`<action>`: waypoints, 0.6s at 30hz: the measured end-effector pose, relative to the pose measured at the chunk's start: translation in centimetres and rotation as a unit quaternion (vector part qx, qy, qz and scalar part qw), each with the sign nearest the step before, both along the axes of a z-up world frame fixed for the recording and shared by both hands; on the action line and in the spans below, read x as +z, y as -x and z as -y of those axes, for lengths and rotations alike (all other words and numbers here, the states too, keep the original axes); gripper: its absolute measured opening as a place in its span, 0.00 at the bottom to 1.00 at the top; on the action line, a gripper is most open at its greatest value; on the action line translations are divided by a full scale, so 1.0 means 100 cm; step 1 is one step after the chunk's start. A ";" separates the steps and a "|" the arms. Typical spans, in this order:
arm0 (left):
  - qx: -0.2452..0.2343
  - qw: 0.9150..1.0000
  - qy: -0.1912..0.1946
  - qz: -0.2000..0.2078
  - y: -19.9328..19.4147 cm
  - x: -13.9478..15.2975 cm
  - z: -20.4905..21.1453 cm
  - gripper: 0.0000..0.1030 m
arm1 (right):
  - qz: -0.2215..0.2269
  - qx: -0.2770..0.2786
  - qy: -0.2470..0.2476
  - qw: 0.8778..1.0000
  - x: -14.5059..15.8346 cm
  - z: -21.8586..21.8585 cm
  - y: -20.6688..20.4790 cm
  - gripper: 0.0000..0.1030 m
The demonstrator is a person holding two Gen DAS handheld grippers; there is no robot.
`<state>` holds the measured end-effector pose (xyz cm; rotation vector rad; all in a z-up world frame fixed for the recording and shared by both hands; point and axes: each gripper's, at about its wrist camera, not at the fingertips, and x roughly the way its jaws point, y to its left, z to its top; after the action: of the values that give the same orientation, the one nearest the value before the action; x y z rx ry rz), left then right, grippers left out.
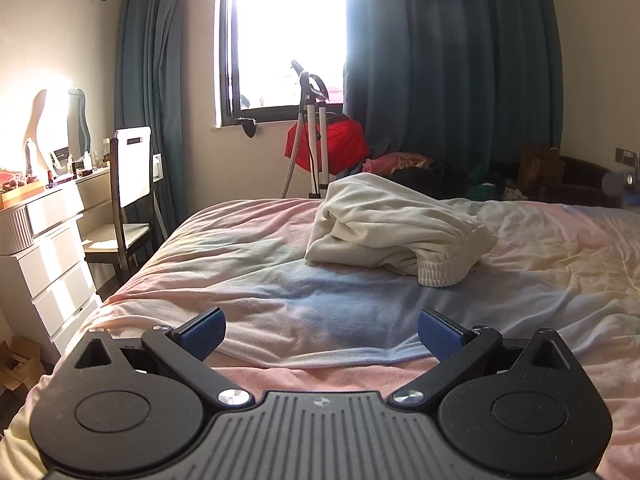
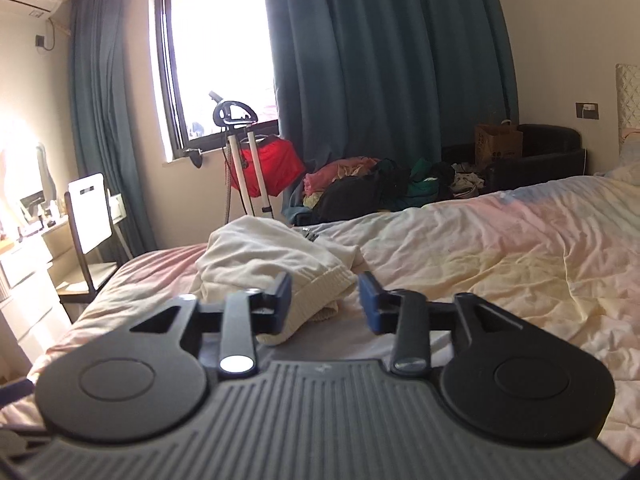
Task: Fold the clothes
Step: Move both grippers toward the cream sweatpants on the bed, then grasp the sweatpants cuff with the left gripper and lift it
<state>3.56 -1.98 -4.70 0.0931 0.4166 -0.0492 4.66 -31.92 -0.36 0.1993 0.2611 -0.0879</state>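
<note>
Facing cream garment (image 1: 396, 236), jaws apart

Daylight is let in through the window (image 1: 286, 32), which is blown out to pure white in both views. A second patch of glare is thrown across the mirror (image 1: 52, 120) and dresser (image 1: 48, 240) on the left, details washed out there. The curtains (image 2: 384, 80) are left pretty dim, backlit. Soft shadows are cast in the folds of the bed (image 2: 500, 248). Straight lines are bent hard toward the edges by the fisheye, and corners are vignetted dark. Far clutter is rendered a bit mushy.
</note>
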 end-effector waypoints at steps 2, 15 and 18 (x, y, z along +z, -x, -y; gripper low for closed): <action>-0.011 1.000 -0.015 -0.006 -0.010 -0.007 0.009 1.00 | 0.018 0.001 -0.009 1.000 0.006 0.008 -0.003 1.00; -0.100 0.966 -0.237 0.026 -0.142 -0.073 0.150 1.00 | -0.019 -0.039 -0.075 0.996 -0.041 0.057 -0.026 1.00; -0.076 0.953 -0.289 0.038 -0.179 -0.095 0.179 1.00 | -0.026 -0.056 -0.078 0.995 -0.053 0.066 -0.039 1.00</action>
<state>21.45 -19.86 -14.16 0.7044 0.3357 -0.0730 8.54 -38.53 -5.67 0.3674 0.3082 -0.1837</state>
